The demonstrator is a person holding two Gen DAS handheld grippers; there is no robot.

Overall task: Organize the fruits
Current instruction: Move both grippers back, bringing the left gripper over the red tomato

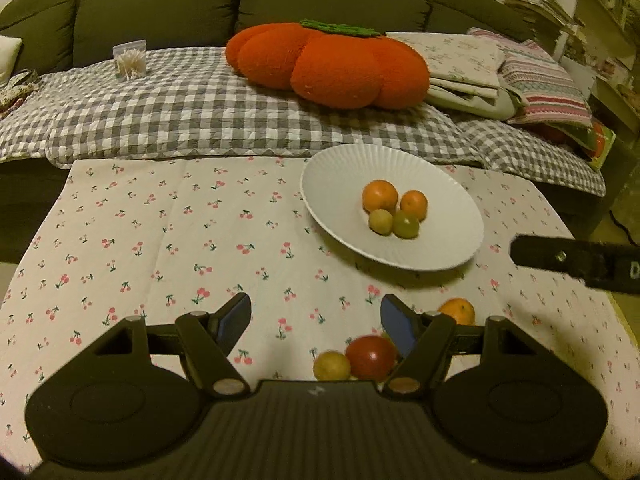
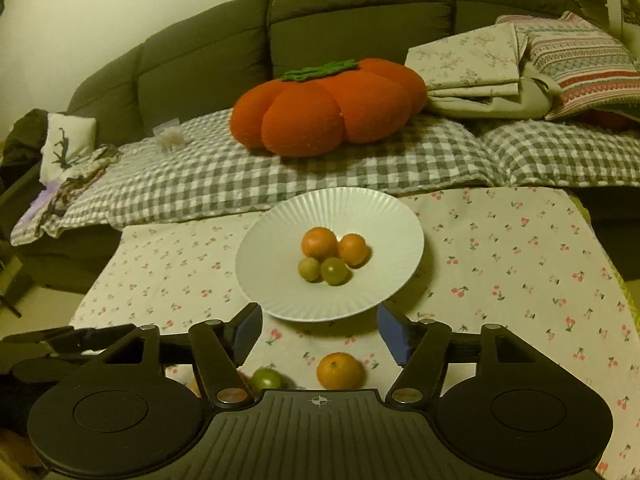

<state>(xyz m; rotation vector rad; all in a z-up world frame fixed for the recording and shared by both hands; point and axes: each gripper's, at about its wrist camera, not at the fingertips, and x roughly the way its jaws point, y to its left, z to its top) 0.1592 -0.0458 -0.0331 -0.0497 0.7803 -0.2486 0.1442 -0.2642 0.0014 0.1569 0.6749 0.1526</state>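
While hovering low over the cherry-print cloth [image 1: 160, 240] in the left wrist view, left gripper [image 1: 316, 318] spread wide and empty; red fruit [image 1: 371, 357] and yellow fruit [image 1: 331, 365] just ahead of its body, orange [image 1: 458, 310] half hidden behind the right finger, so best centred over one round fruit and closed gently to stop it rolling. Seen from the right wrist, right gripper [image 2: 320, 332] likewise apart and holding nothing, orange [image 2: 340, 370] between its fingers, green fruit [image 2: 268, 378] partly cut off, white plate [image 2: 264, 276] beyond already carrying four fruits.
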